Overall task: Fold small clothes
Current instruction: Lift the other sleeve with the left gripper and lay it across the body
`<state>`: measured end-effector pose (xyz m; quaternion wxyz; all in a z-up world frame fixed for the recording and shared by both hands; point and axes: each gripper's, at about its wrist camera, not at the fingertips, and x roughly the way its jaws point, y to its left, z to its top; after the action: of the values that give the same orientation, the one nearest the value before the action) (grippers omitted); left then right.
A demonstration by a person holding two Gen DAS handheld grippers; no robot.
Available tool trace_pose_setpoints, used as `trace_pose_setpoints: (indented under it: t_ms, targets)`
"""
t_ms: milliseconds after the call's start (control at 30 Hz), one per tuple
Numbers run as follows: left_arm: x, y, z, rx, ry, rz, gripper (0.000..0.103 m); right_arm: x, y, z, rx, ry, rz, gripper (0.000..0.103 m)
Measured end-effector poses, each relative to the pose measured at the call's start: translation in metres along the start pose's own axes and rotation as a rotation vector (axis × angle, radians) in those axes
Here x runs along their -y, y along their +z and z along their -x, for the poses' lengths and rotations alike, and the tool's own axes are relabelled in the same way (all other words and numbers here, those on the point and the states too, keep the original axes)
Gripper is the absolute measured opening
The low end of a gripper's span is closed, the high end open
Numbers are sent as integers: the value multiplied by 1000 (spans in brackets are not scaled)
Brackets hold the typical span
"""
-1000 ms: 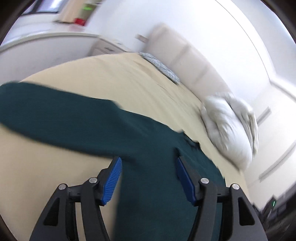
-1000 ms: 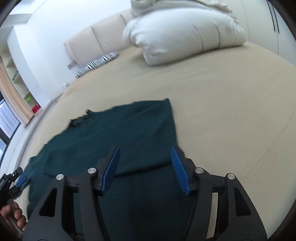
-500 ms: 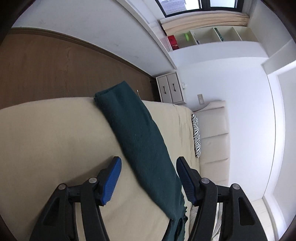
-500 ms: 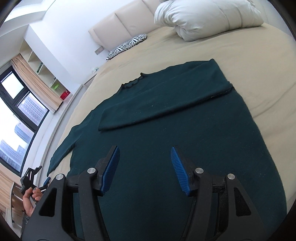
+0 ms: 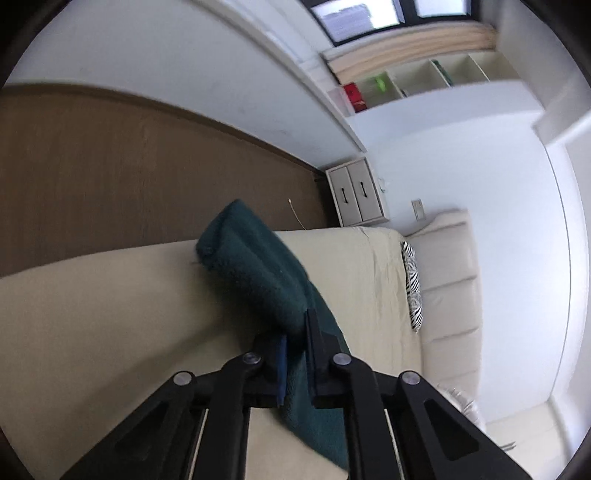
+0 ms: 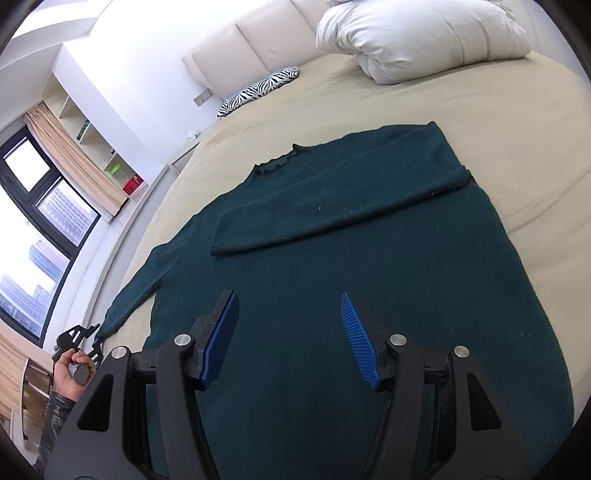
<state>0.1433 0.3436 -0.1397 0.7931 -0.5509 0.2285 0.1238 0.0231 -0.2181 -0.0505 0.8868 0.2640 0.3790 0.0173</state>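
Observation:
A dark green sweater [image 6: 369,266] lies flat on the beige bed [image 6: 517,122], one sleeve folded across its chest. Its other sleeve [image 6: 136,291] stretches out to the left. My left gripper [image 5: 295,347] is shut on that sleeve [image 5: 258,269] near the cuff; it also shows small in the right wrist view [image 6: 79,341]. My right gripper [image 6: 290,332] is open and empty, hovering over the sweater's lower body.
A white duvet [image 6: 417,33] and a zebra pillow [image 6: 258,88] lie by the padded headboard [image 6: 251,40]. A white nightstand [image 5: 356,194], brown floor [image 5: 110,177], shelves and a window stand beside the bed.
My left gripper has closed on the outstretched sleeve. My right gripper has drawn back a little over the sweater's body and stays open.

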Motion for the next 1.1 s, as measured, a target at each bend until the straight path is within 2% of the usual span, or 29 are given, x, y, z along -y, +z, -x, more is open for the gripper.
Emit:
trace_pose_setpoints:
  t_ms: [100, 167, 233, 300, 333, 367, 433, 533, 633, 733, 800, 867, 933, 1033, 1100]
  targets:
    - [68, -23, -2, -13, 5, -229, 7, 6, -2, -4, -7, 7, -11, 56]
    - [122, -55, -4, -33, -9, -442, 7, 11, -4, -4, -8, 10, -22, 56]
    - [165, -96, -4, -53, -23, -636, 8, 19, -7, -2, -5, 17, -41, 56]
    - [211, -162, -9, -80, -32, -897, 8, 27, -8, -1, -1, 18, -59, 56]
    - [221, -186, -10, -88, -33, -982, 8, 31, -8, 0, 2, 18, -67, 56]
    - [233, -229, -12, -92, -31, -1126, 8, 36, -9, 2, 8, 18, -80, 56]
    - [238, -293, -16, -117, -25, -1316, 8, 47, -10, 6, 18, 15, -105, 56]
    - [225, -366, -33, -174, 8, -1518, 8, 65, -11, 9, 19, 5, -142, 56]
    - [204, -396, -55, -228, 65, -1608, 10, 81, -11, 8, 6, 0, -170, 56]
    - [194, -395, -65, -277, 101, -1596, 14, 92, -9, -2, -32, -4, -194, 57]
    - [190, -389, -57, -298, 79, -1567, 20, 94, -6, -13, -59, 23, -219, 58]
    - [182, -381, -46, -320, 58, -1540, 39, 89, 2, -30, -96, 82, -243, 61]
    - [176, -379, -34, -326, 38, -1523, 51, 76, 11, -50, -138, 157, -246, 67]
    - [165, -373, -16, -345, 8, -1482, 53, 46, 24, -87, -209, 254, -218, 72]
    - [158, -364, -6, -356, -7, -1435, 53, 27, 33, -117, -263, 264, -195, 73]
